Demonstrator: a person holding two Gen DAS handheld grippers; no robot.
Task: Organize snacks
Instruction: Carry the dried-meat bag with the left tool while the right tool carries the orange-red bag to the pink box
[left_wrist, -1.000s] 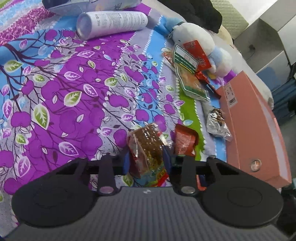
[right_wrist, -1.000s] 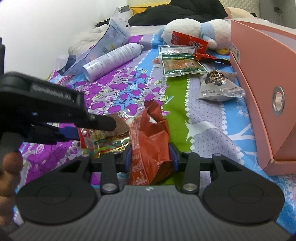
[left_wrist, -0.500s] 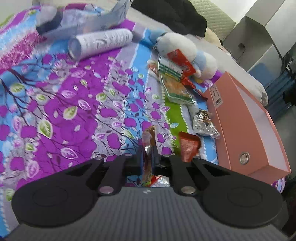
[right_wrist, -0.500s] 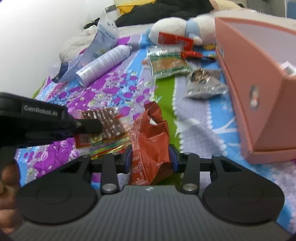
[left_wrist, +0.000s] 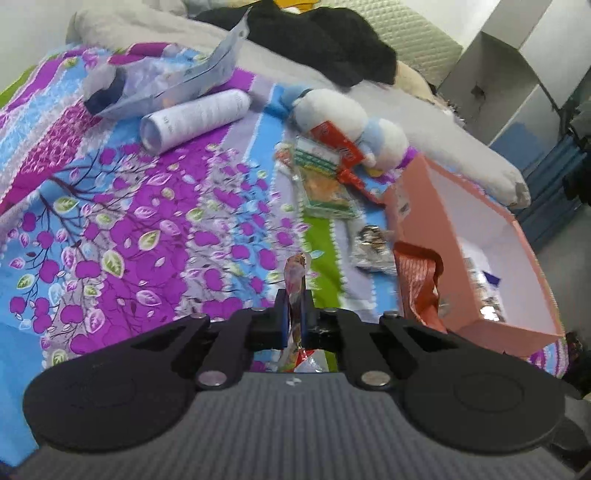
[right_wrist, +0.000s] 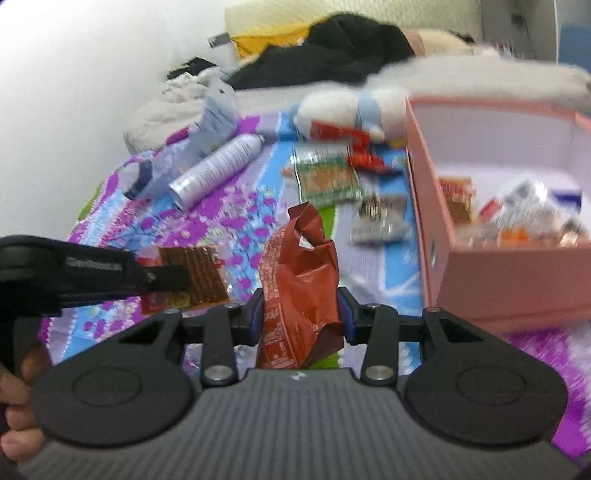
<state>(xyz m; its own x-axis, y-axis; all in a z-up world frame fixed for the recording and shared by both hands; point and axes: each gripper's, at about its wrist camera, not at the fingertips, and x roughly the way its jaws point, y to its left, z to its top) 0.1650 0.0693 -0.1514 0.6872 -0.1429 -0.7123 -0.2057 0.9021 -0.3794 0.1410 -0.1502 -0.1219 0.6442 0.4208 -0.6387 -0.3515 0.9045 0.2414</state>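
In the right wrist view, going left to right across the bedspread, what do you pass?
Brown snack packet in the left hand-held gripper → red snack bag in the right hand-held gripper → silver packet → pink box.

A bed sheet (left_wrist: 122, 236) printed with purple blossoms, green leaves and blue stripes covers the bed. At its far left a white spray can (left_wrist: 195, 120) lies on its side, just beside a crumpled clear plastic bag (left_wrist: 162, 83), and a white and pale-blue plush toy (left_wrist: 354, 125) lies further right. Beyond them, black clothing (left_wrist: 325, 48) is heaped against a quilted cushion (left_wrist: 413, 44).
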